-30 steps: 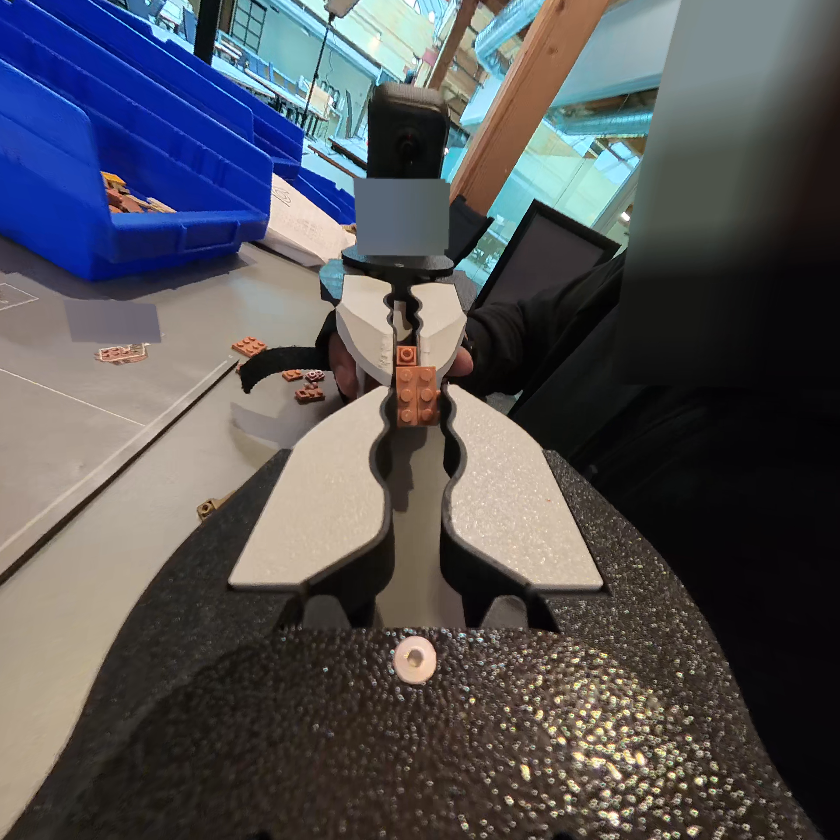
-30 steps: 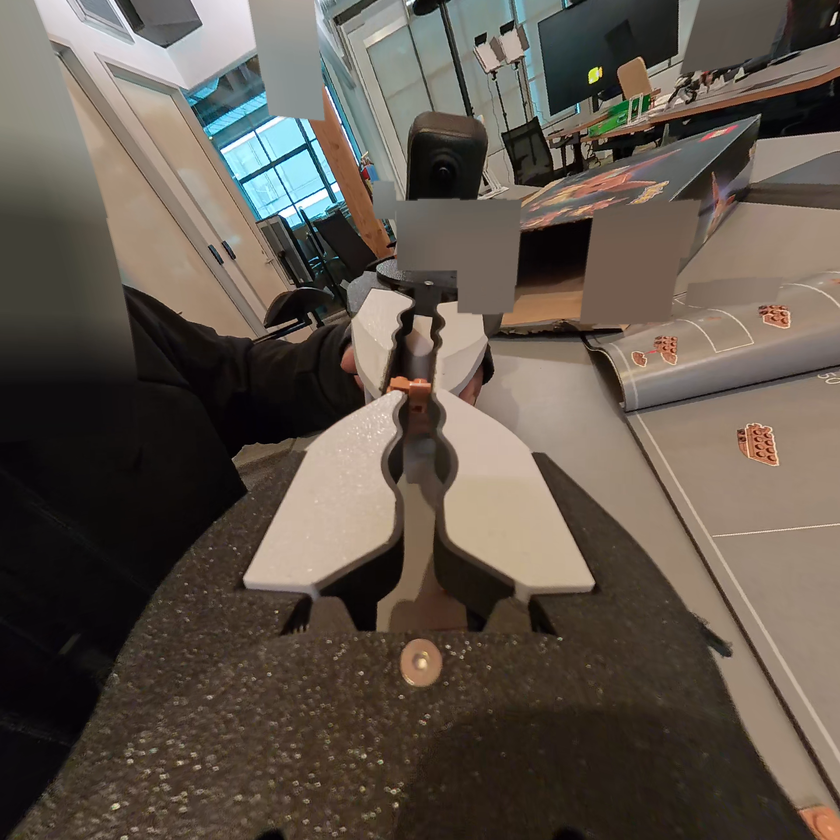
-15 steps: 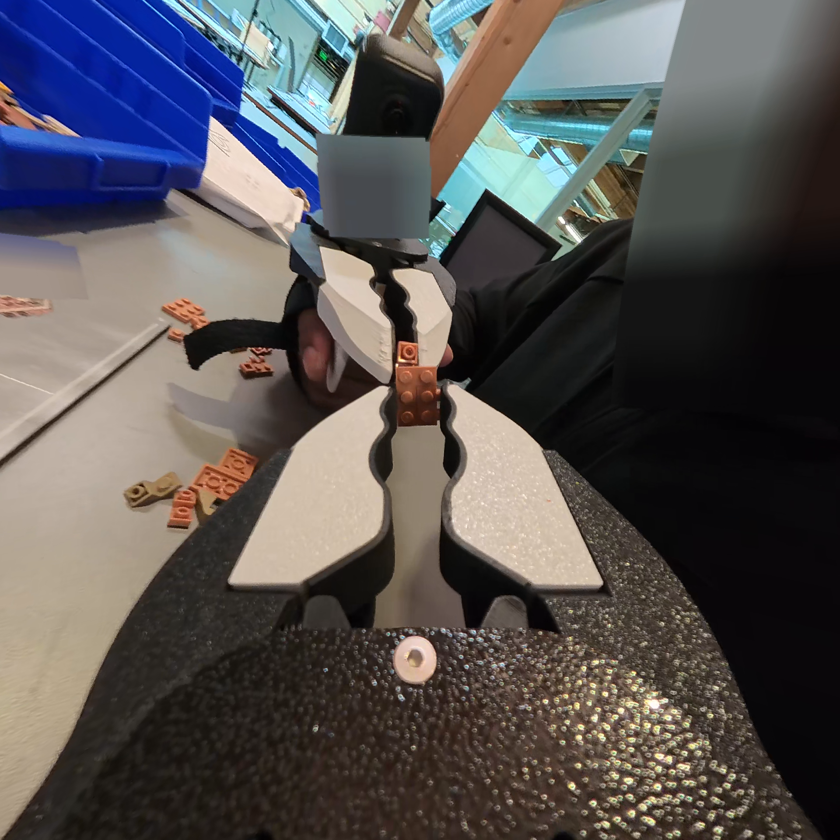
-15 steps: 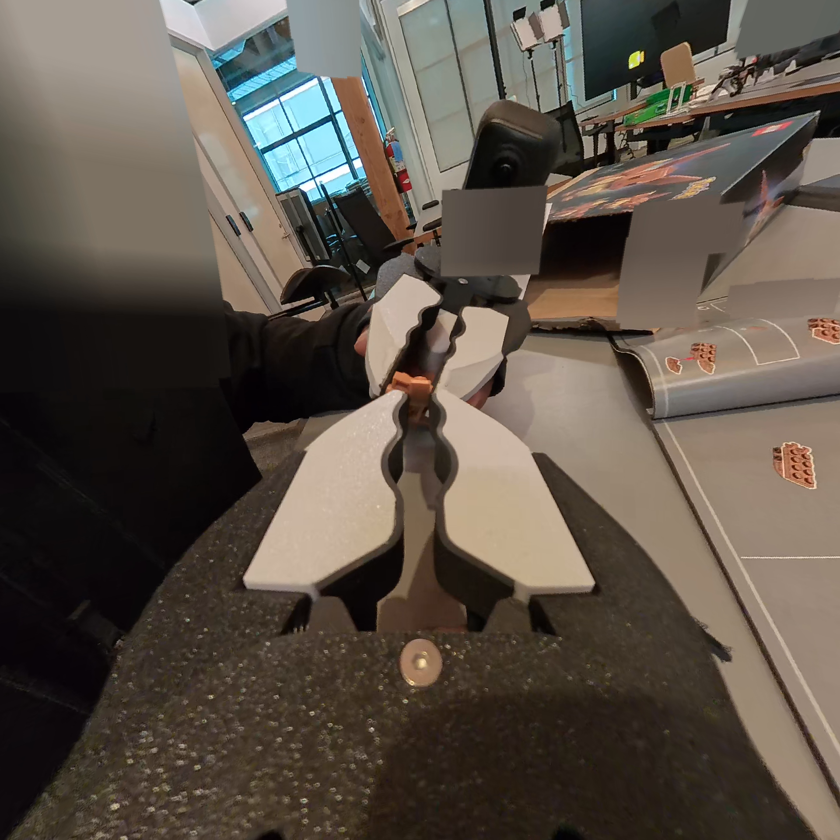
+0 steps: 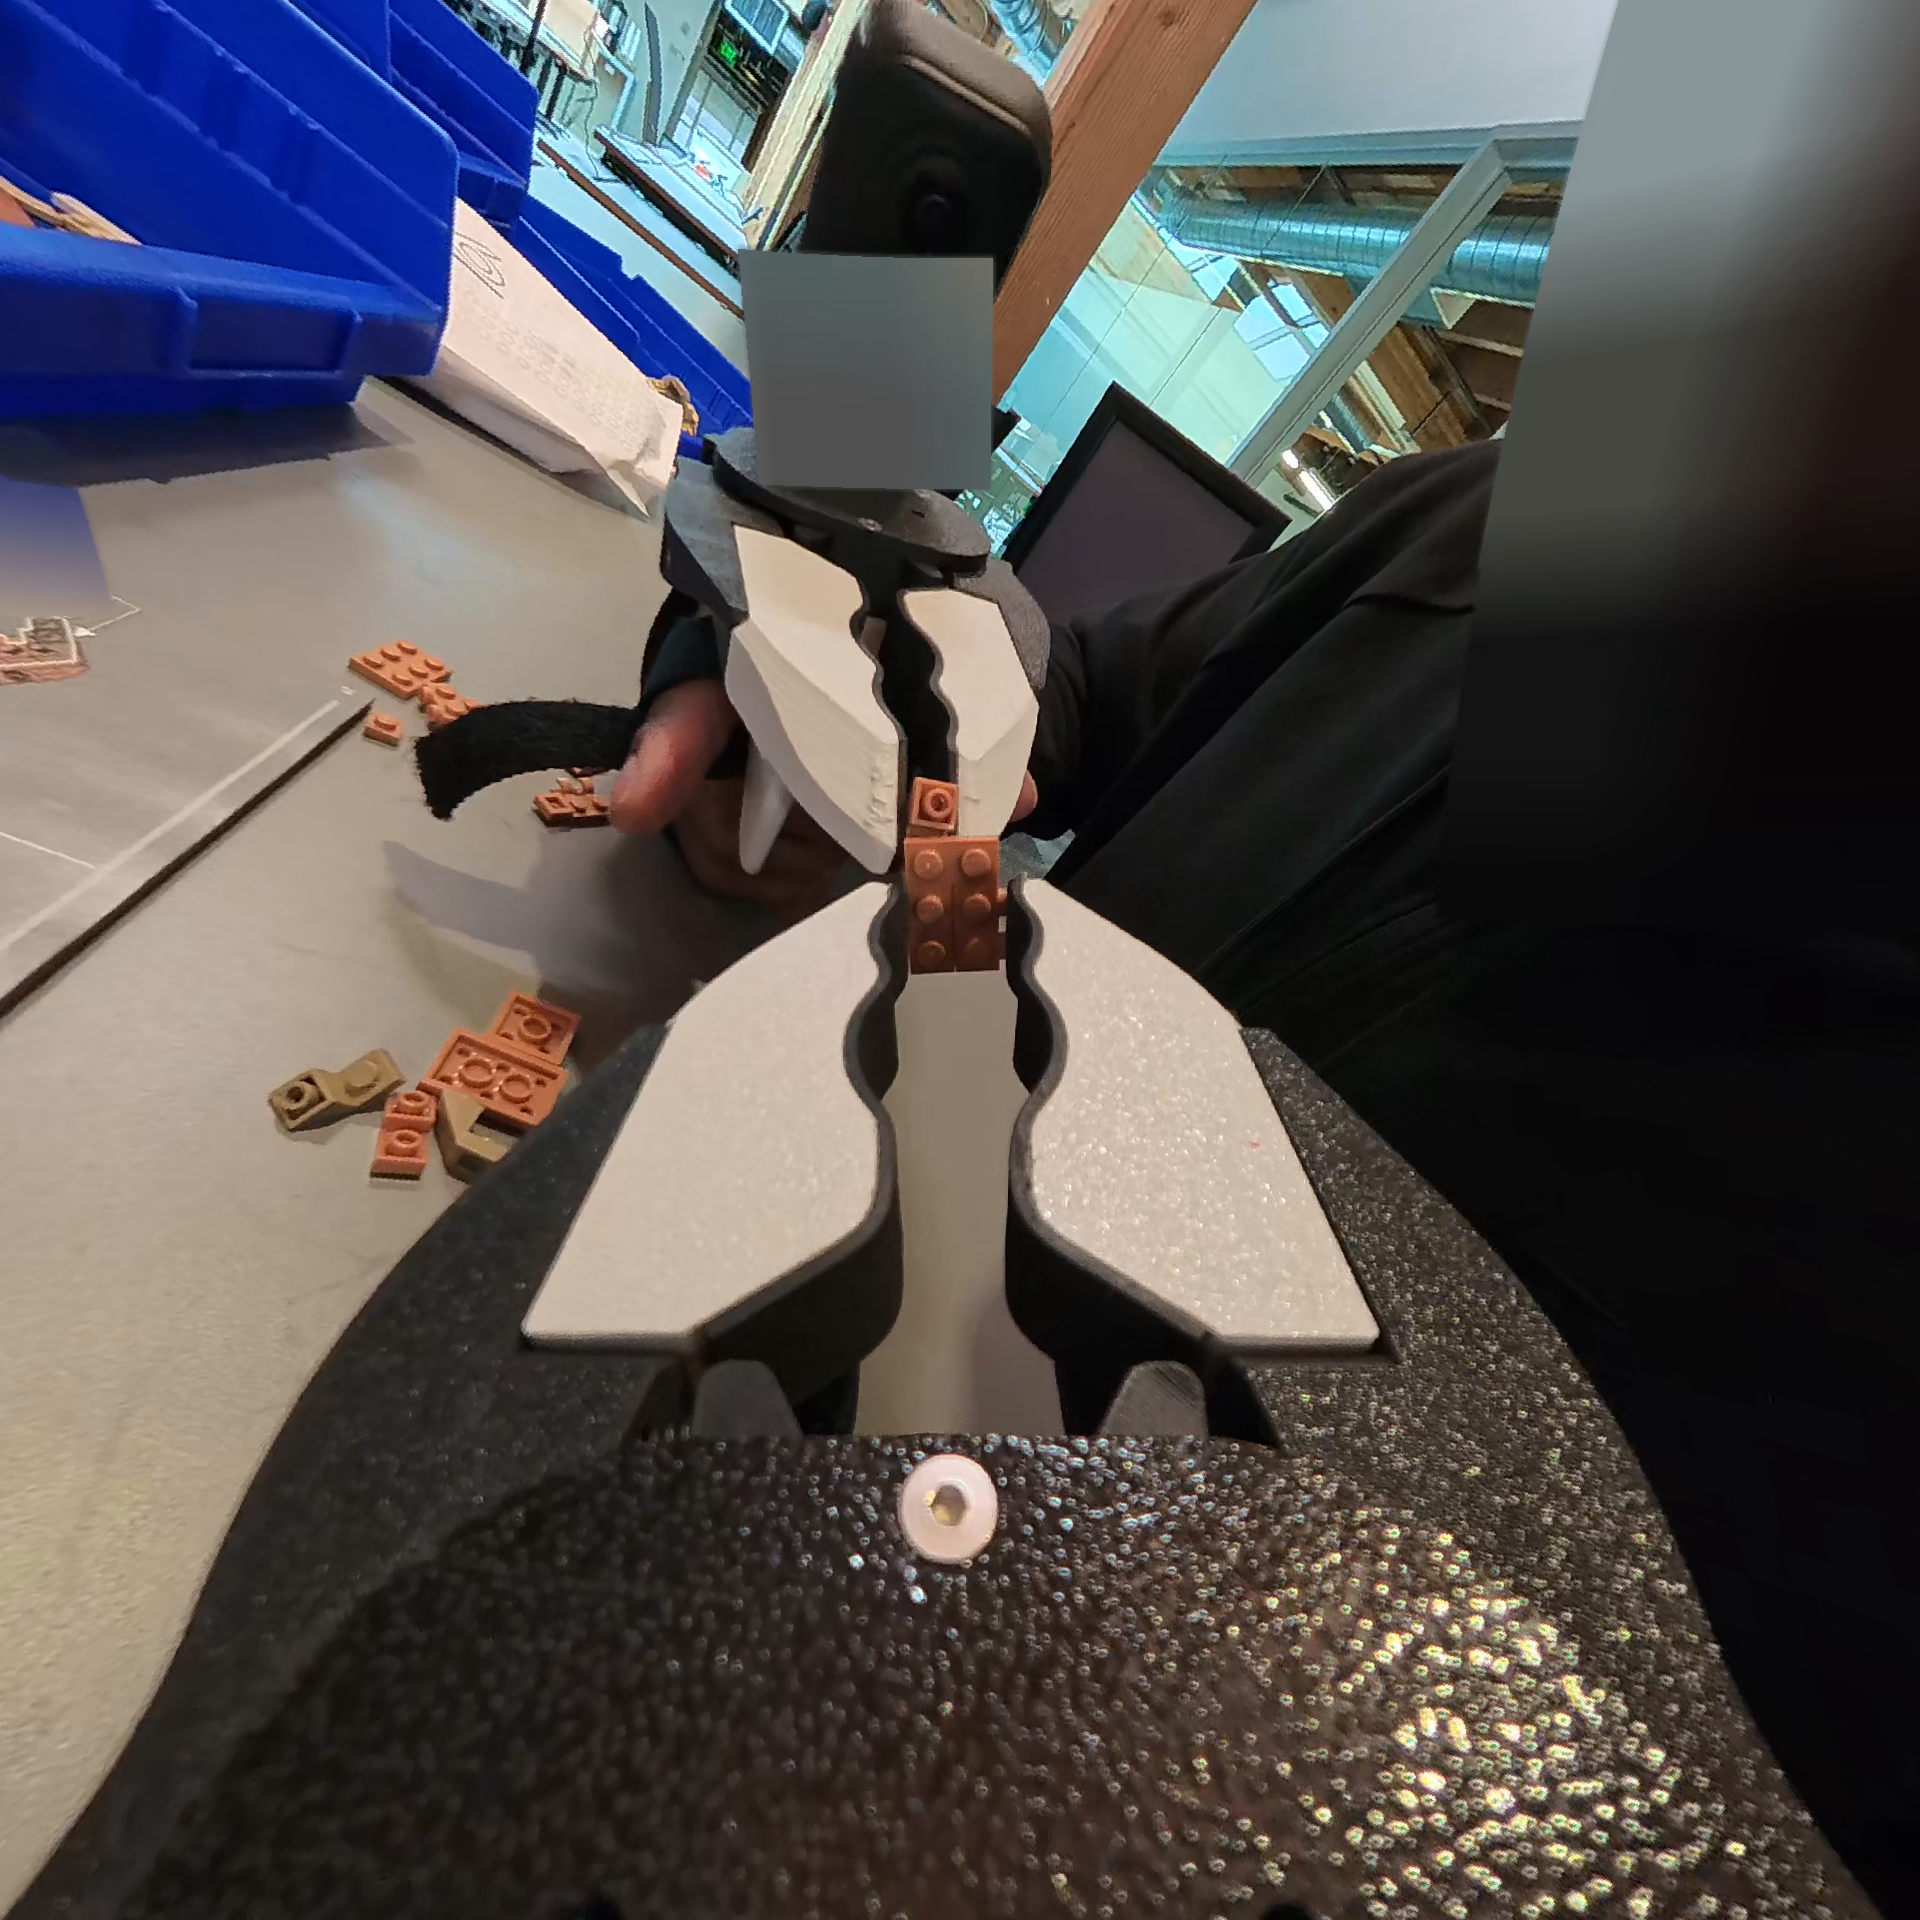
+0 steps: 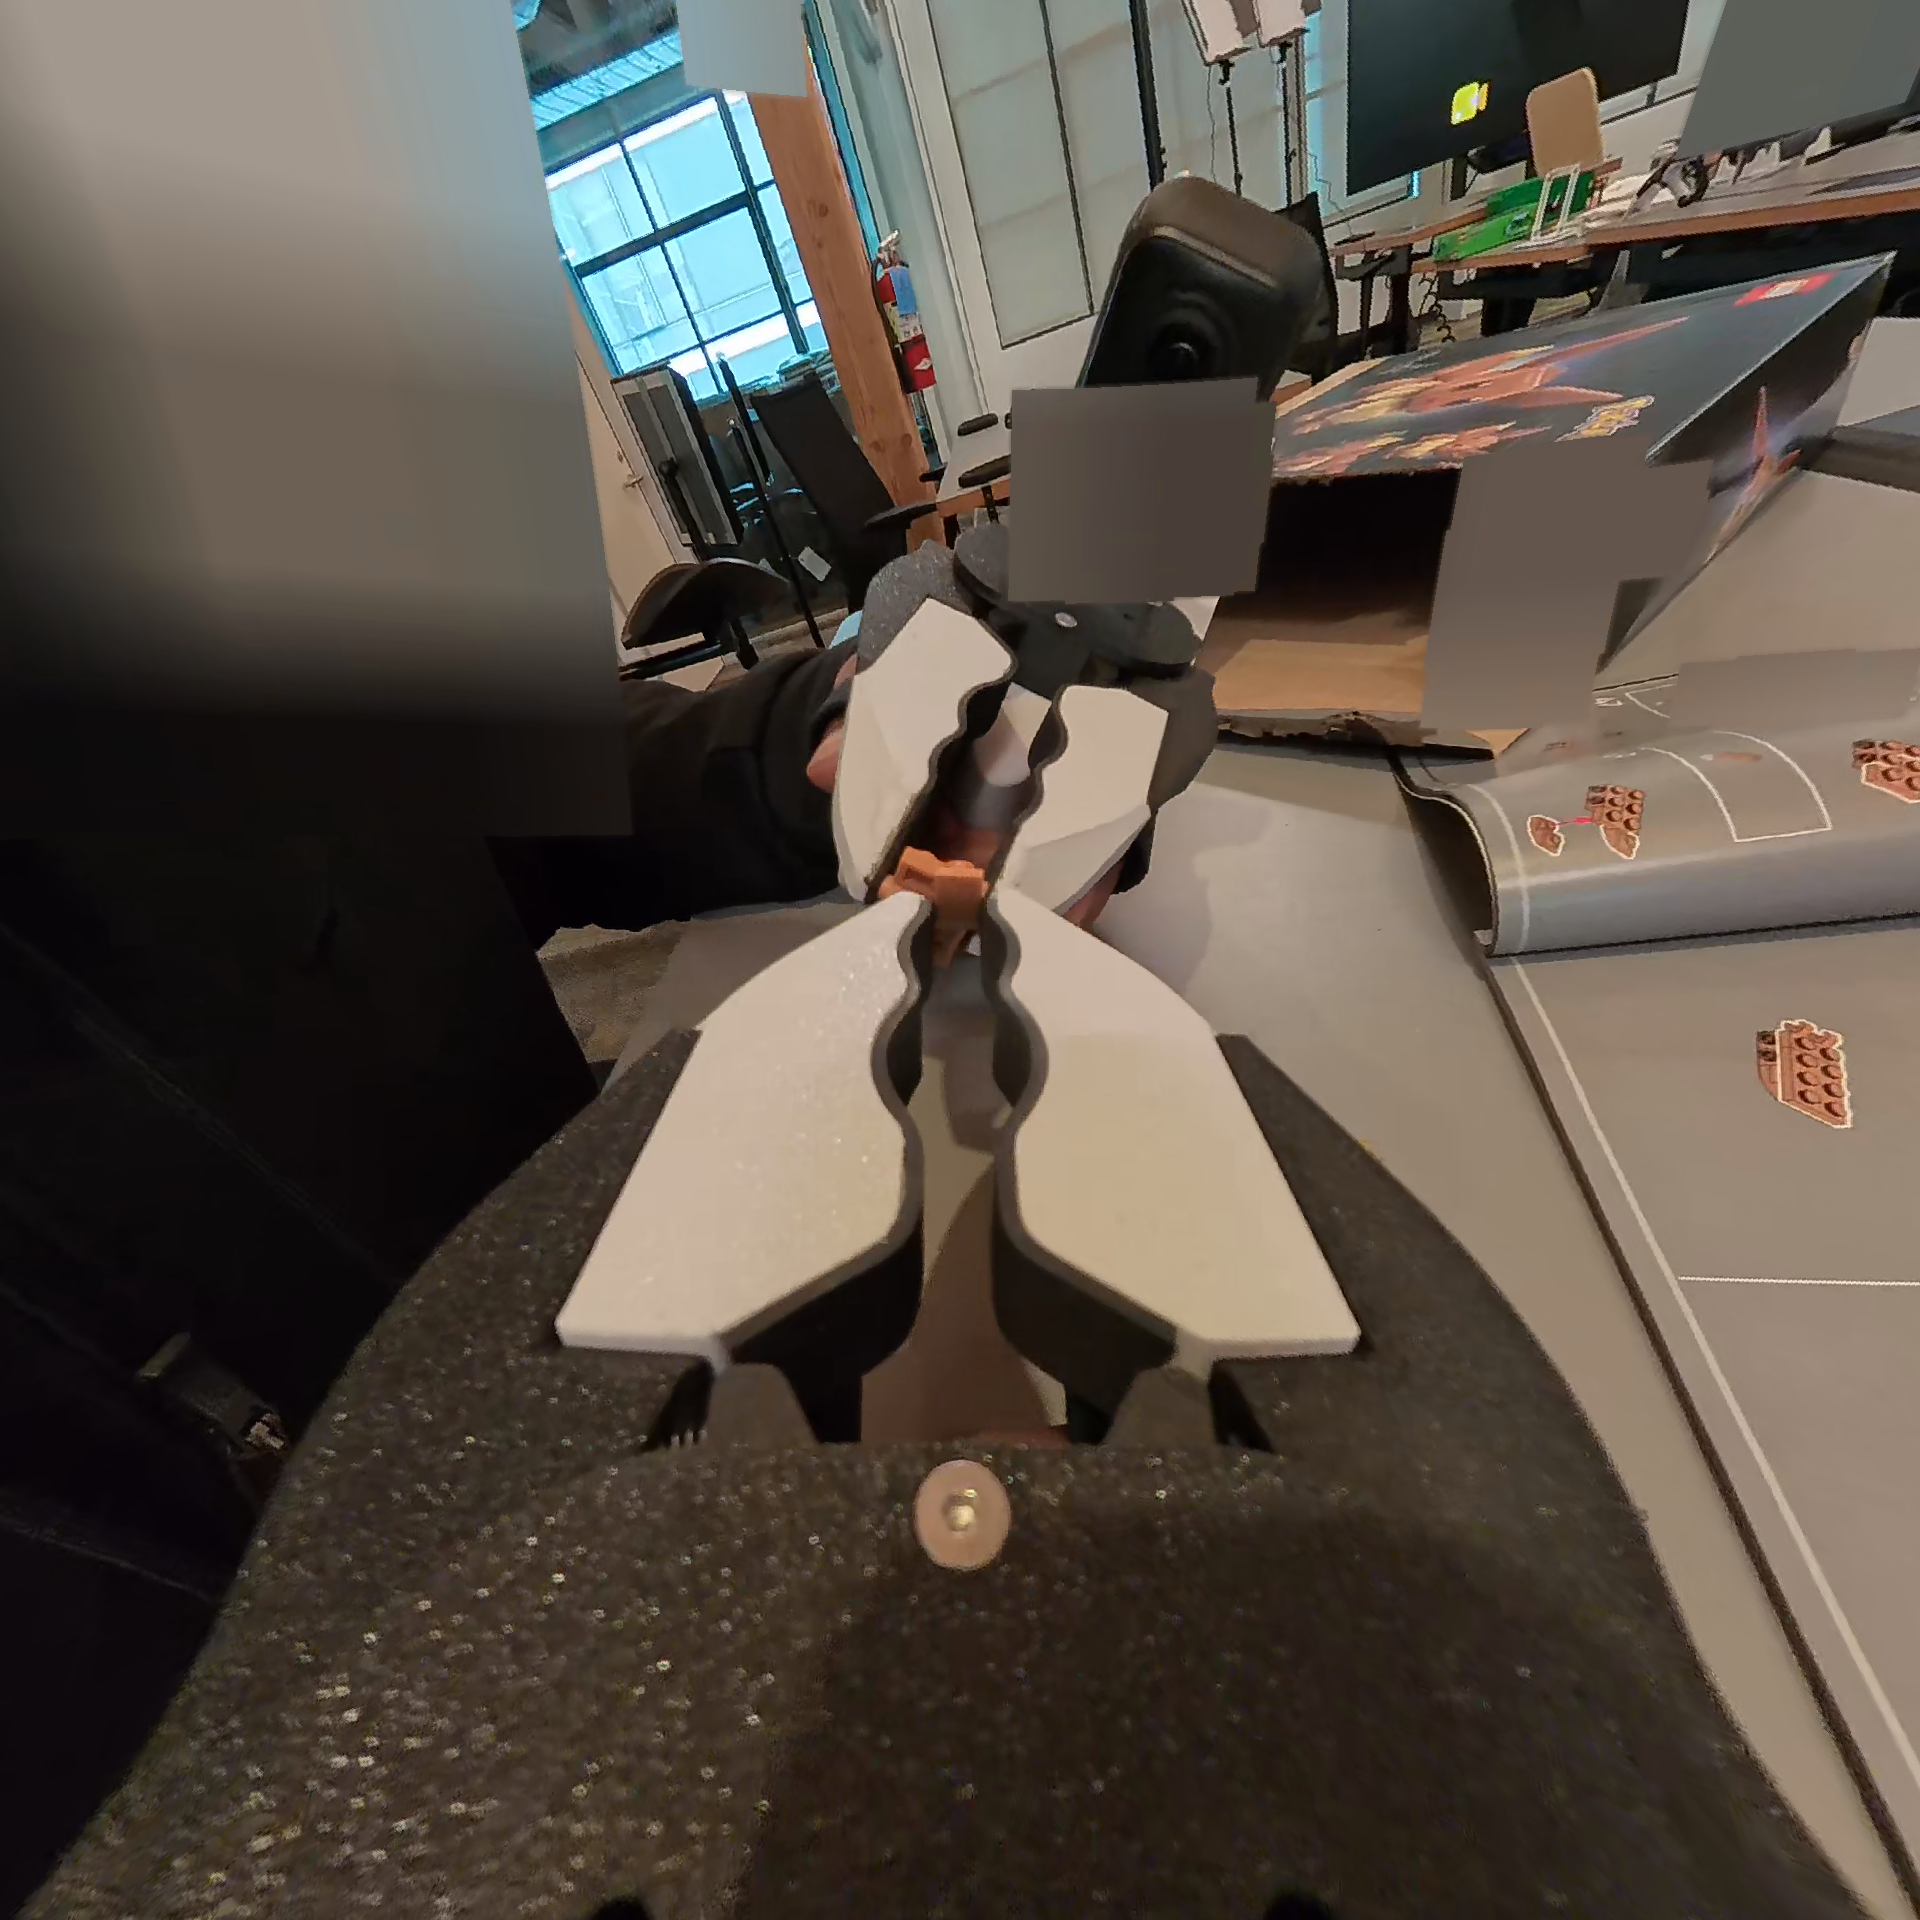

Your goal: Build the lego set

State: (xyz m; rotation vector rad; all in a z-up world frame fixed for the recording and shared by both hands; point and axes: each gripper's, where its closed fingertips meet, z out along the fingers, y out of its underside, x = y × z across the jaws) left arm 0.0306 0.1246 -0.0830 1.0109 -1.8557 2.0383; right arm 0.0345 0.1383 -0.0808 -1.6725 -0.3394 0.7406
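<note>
In the left wrist view my left gripper (image 5: 951,906) is shut on a brown studded plate (image 5: 954,914), held flat between both pads above the grey table (image 5: 208,1299). My right gripper (image 5: 925,821) faces it tip to tip and pinches a small brown one-stud piece (image 5: 932,808) against the plate's far edge. In the right wrist view my right gripper (image 6: 956,920) is shut on that small piece (image 6: 948,932). The left gripper (image 6: 940,873) opposite holds the plate (image 6: 930,871) edge-on. The two parts touch.
Blue bins (image 5: 208,260) and a white sheet (image 5: 551,353) stand at the left back. Loose brown plates (image 5: 488,1070) and tan pieces (image 5: 332,1091) lie on the table by my left gripper. A grey printed mat (image 6: 1766,1091) and an open cardboard box (image 6: 1455,499) lie to the right. Only a small space, under 4 cm, lies between the two pairs of fingers.
Both grippers have tilted and shifted together over the table, bringing the loose pieces near the left gripper into view. Both stay shut on their parts, which stay tip to tip.
</note>
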